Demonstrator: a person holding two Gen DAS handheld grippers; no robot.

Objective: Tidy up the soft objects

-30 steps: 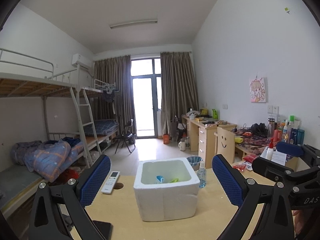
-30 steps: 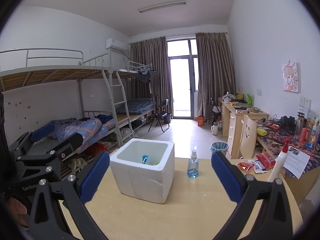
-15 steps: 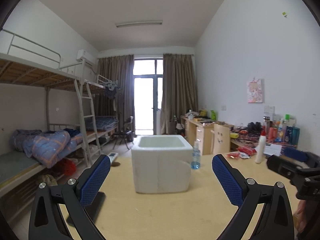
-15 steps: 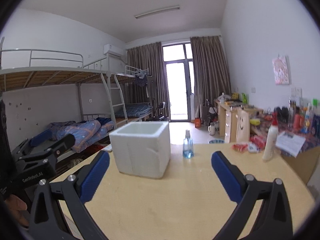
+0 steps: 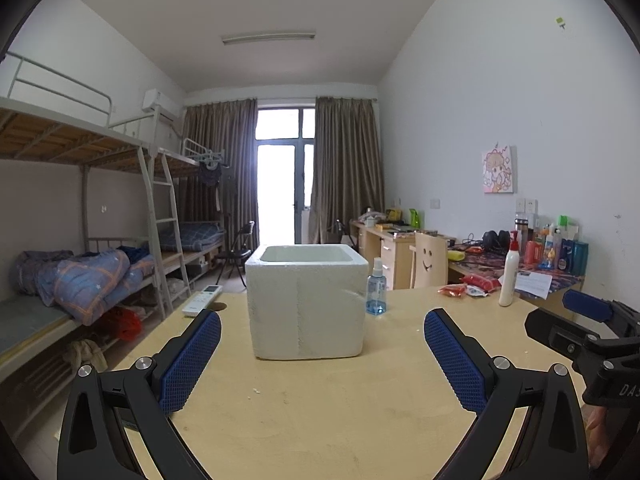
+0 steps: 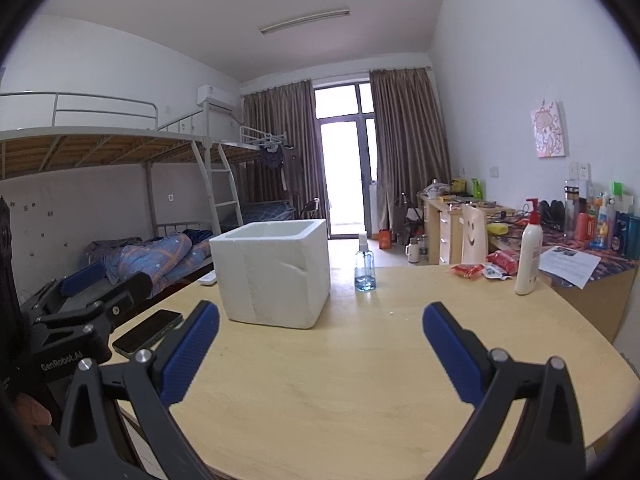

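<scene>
Both the left gripper and the right gripper hover released and empty near the white foam box mid-table, whose unseen contents, presumably light and squashy, would best be pinched gently at their middle.

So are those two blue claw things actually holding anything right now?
No. The left gripper and the right gripper are both open and empty above the wooden table, with only bare tabletop between the fingers. The white foam box stands untouched ahead.
</scene>
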